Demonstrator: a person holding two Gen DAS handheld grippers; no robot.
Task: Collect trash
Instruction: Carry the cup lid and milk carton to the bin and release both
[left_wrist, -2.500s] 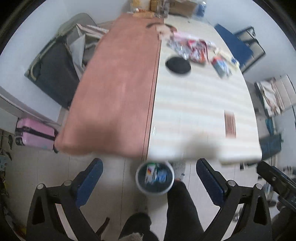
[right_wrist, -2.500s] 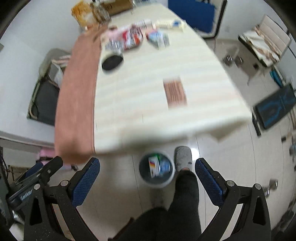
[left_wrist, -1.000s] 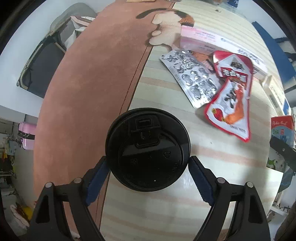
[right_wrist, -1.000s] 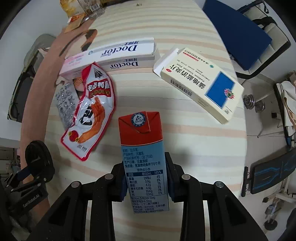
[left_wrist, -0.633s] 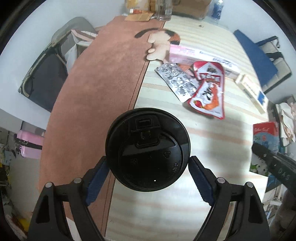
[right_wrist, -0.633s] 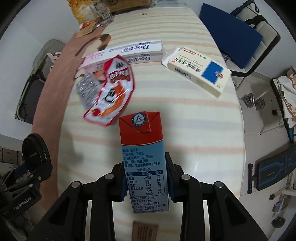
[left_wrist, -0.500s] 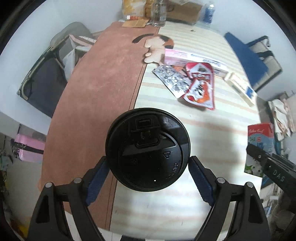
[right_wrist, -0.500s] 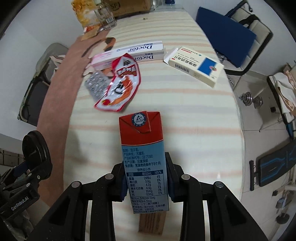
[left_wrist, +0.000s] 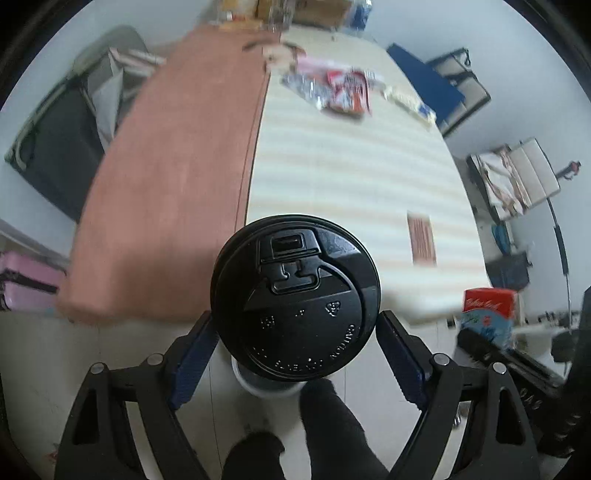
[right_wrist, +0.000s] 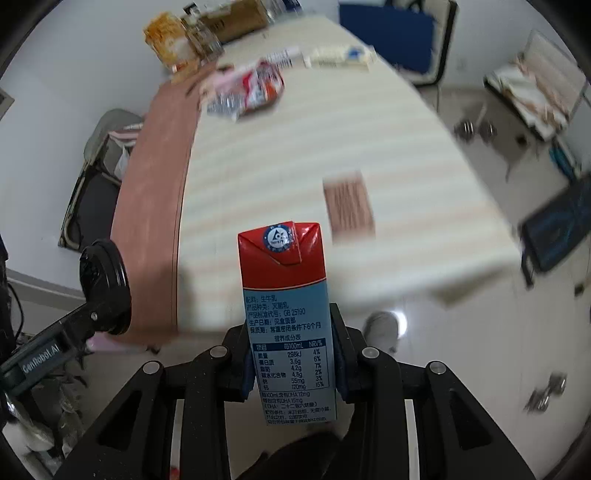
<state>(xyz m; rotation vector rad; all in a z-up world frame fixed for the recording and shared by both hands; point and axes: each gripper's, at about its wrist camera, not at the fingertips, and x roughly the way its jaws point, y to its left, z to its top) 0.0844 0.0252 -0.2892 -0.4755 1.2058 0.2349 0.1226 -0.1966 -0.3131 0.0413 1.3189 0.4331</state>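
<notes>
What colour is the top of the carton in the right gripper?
Red, over a blue body; the carton shows best in the right wrist view.

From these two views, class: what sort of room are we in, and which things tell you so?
Probably a lived-in home or small office room: a long striped table strewn with snack wrappers, folding chairs alongside, and a pink suitcase on the tiled floor.

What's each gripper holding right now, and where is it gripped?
The left gripper clamps a black-lidded cup by its sides; the right gripper clamps a milk carton by its lower sides.
</notes>
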